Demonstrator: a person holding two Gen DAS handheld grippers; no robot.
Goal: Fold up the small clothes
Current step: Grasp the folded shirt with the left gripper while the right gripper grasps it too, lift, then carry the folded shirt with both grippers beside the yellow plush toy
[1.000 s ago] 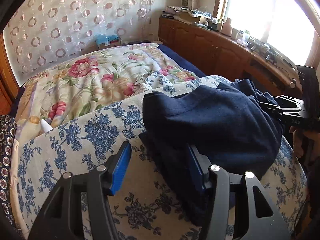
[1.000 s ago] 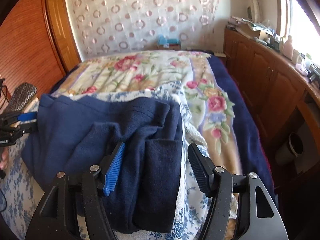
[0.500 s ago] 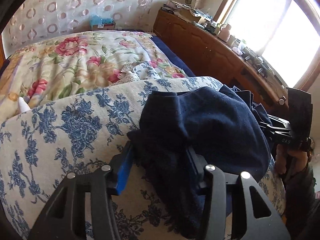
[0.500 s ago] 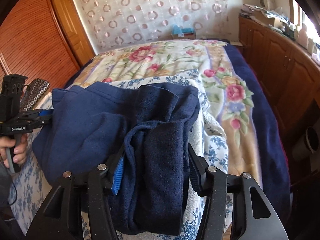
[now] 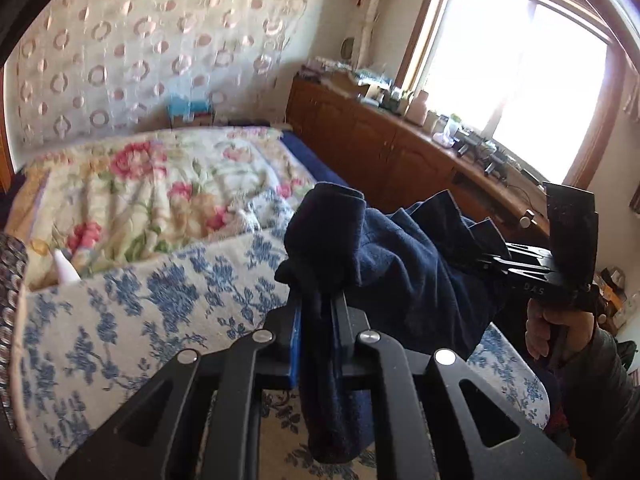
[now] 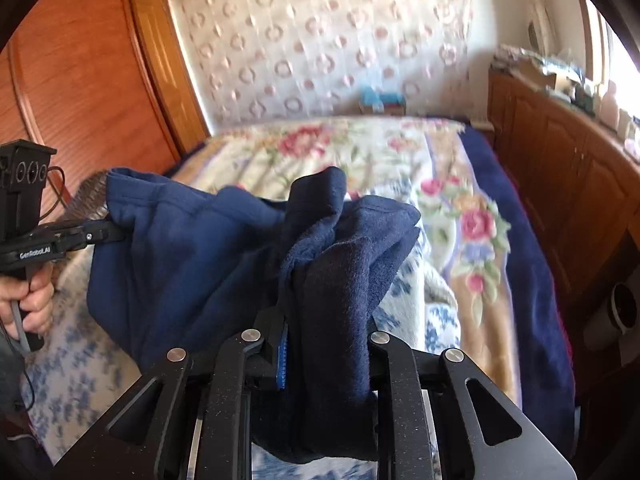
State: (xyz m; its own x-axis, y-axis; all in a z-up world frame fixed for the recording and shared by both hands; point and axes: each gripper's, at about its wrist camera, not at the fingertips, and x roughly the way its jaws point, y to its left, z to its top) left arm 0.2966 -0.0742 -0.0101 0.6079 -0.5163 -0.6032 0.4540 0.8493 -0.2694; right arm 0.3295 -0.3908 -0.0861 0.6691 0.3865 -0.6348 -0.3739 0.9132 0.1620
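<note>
A navy blue garment [image 5: 400, 272] hangs bunched between my two grippers, lifted off the bed. My left gripper [image 5: 316, 300] is closing, its pads pressing on a thick fold of the cloth at one end. In the right wrist view the garment [image 6: 192, 256] stretches leftward. My right gripper [image 6: 320, 320] is closing too, clamped on a bundled edge that hides its right pad. Each view shows the other gripper, hand-held, biting the far end: the right gripper [image 5: 520, 268] and the left gripper [image 6: 100, 236].
Below lies a white blanket with blue flowers [image 5: 160, 300]; beyond it a quilt with pink roses [image 5: 160, 184] covers the bed. A wooden cabinet [image 5: 380, 148] with cluttered top runs under the window. A wooden wardrobe [image 6: 80, 100] stands at the left.
Both grippers went from open around the folds to clamped on the cloth. Both rose, lifting the garment off the blanket so it now hangs between them.
</note>
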